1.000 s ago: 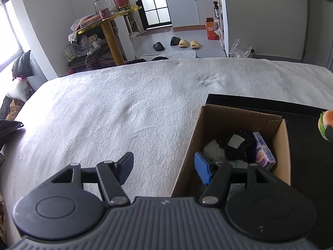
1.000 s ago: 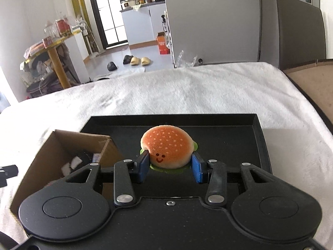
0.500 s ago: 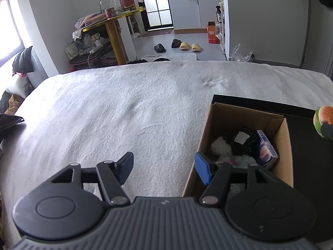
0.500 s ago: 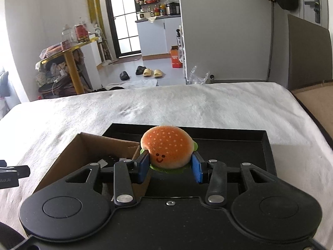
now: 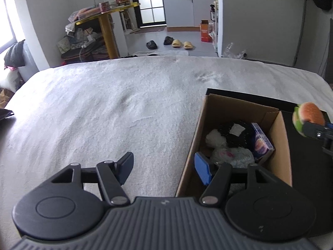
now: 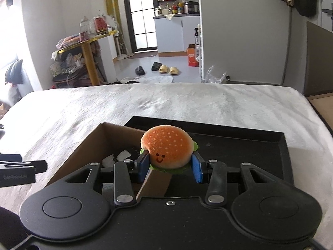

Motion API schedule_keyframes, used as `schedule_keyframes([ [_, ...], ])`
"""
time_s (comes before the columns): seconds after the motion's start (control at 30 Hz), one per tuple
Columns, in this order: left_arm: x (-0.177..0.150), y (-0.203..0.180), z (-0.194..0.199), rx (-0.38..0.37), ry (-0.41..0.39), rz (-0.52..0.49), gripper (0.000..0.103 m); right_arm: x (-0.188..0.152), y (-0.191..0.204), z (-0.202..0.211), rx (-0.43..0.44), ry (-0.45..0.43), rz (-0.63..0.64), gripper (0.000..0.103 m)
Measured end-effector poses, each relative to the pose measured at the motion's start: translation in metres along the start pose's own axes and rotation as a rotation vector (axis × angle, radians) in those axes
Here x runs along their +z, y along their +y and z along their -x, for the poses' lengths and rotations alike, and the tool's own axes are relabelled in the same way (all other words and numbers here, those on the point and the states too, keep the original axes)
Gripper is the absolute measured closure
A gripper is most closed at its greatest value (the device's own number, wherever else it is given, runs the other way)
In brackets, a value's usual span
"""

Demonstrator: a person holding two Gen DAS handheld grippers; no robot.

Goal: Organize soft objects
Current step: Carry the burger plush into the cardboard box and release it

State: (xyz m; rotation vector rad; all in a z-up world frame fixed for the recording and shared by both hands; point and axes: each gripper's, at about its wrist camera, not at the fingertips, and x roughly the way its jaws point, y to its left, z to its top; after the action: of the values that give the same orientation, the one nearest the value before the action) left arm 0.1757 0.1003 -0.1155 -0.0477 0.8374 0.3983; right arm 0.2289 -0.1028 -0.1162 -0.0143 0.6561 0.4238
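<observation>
Right wrist view shows the plush burger (image 6: pixel 166 149) squeezed between the blue pads of the right tongs (image 6: pixel 169 167), held above the right wall of the open cardboard box (image 6: pixel 83 145) beside the black tray (image 6: pixel 249 145) on the white bed (image 6: pixel 145 104). Left tongs (image 5: pixel 164 168) gape wide, empty, straddling the box's left wall. Inside lie a white fluffy toy (image 5: pixel 233 155), a dark knitted thing (image 5: pixel 235 134) and a small purple carton (image 5: pixel 261 143), its print unreadable.
</observation>
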Motion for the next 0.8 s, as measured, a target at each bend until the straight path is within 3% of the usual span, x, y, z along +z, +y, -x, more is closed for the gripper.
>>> schedule_keyframes([
  [0.47, -0.02, 0.01, -0.023, -0.125, 0.061, 0.052, 0.046, -0.009, 0.033, -0.011, 0.074, 0.059, 0.064, 0.061],
  [0.57, -0.021, 0.013, -0.025, -0.157, 0.056, 0.065, 0.057, -0.011, 0.041, -0.013, 0.077, 0.062, 0.089, 0.06],
  [0.63, -0.022, 0.015, -0.03, -0.181, 0.076, 0.072, 0.08, -0.013, 0.046, -0.015, 0.074, 0.068, 0.108, 0.06],
  [0.7, -0.024, 0.015, -0.034, -0.209, 0.091, 0.073, 0.09, -0.016, 0.05, -0.018, 0.067, 0.079, 0.12, 0.06],
  [0.8, -0.025, 0.015, -0.035, -0.225, 0.082, 0.079, 0.091, -0.017, 0.054, -0.02, 0.062, 0.08, 0.137, 0.06],
])
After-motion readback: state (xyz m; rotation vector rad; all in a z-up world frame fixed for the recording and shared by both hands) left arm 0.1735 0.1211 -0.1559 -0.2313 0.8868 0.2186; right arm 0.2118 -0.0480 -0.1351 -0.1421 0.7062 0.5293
